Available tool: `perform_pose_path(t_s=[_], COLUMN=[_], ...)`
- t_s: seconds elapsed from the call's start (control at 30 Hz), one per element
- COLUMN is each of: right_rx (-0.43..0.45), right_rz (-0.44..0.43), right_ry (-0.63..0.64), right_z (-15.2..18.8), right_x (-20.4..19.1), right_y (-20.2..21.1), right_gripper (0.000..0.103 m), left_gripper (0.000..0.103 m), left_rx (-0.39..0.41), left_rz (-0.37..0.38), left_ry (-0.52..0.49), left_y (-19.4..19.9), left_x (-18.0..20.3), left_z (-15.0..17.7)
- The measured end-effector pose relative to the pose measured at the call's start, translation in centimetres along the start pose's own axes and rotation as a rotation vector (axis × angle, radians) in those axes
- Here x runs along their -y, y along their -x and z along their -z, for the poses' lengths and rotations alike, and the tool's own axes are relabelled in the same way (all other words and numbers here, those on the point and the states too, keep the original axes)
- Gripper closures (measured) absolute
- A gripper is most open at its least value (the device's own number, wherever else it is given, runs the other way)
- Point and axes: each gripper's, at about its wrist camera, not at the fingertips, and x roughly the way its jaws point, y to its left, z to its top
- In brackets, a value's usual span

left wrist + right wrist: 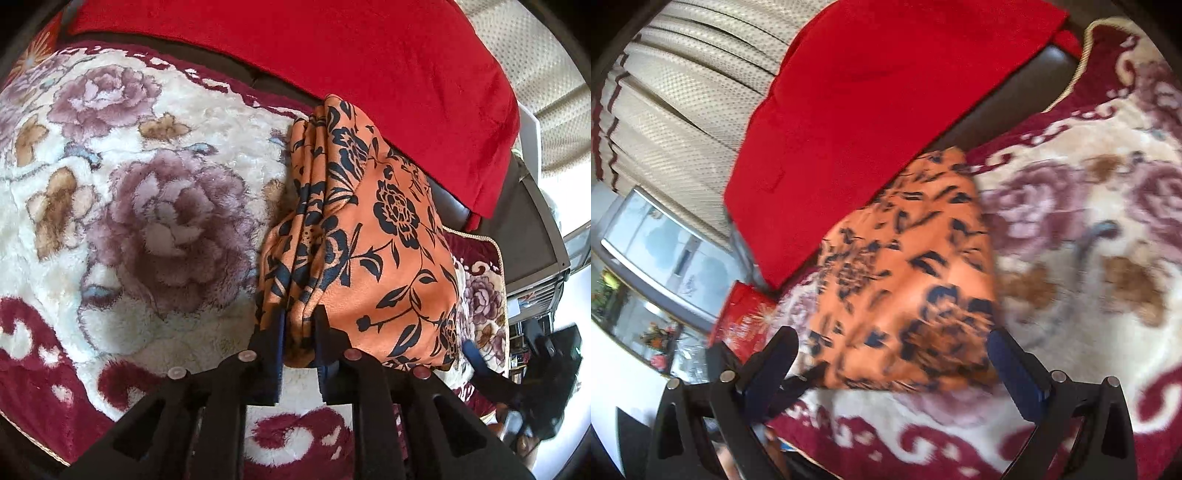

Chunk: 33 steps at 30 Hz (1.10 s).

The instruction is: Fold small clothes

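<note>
An orange cloth with a black flower print [376,236] lies folded in several layers on a plush floral blanket [147,192]. My left gripper [301,332] is shut on the near end of the cloth's stacked left edge, and fabric bulges between its pads. In the blurred right wrist view the same orange cloth [908,288] lies ahead of my right gripper [892,341], which stands wide open just above the cloth's near edge with nothing pinched. One of the right gripper's blue-padded fingers [474,356] shows at the right edge of the left wrist view, beside the cloth's near right corner.
A red throw [332,55] drapes over a dark sofa back behind the cloth and touches its far end. A cream curtain [683,92] hangs beyond. A red box [746,317] and a glass-fronted cabinet [665,258] stand off the blanket's side.
</note>
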Motion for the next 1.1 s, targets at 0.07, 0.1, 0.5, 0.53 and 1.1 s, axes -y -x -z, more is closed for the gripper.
perform_pose_path(t_s=[0.07, 0.1, 0.5, 0.53, 1.1], right_rx=[-0.062, -0.081, 0.142, 0.158, 0.235], right_rz=[0.001, 0.047, 0.406, 0.424, 0.572], right_ry=[-0.027, -0.019, 0.466, 0.482, 0.576], right_z=[-0.3, -0.1, 4.2, 4.6, 7.4], right_x=[0.7, 1.1, -6.8, -7.1, -8.5], right_y=[-2.3, -3.1, 3.4, 3.9, 6.5], right_gripper=[0.000, 0.000, 0.000, 0.000, 0.000], left_gripper=[0.080, 0.066, 0.015, 0.015, 0.000], left_rx=[0.010, 0.020, 0.342, 0.342, 0.402], left_rz=[-0.014, -0.032, -0.364, -0.372, -0.352], left_ry=[-0.019, -0.032, -0.293, -0.303, -0.417], left_y=[0.3, 0.5, 7.0, 7.1, 10.3], left_x=[0.4, 0.7, 5.6, 5.8, 10.1], left_z=[0.0, 0.0, 3.5, 3.7, 6.5])
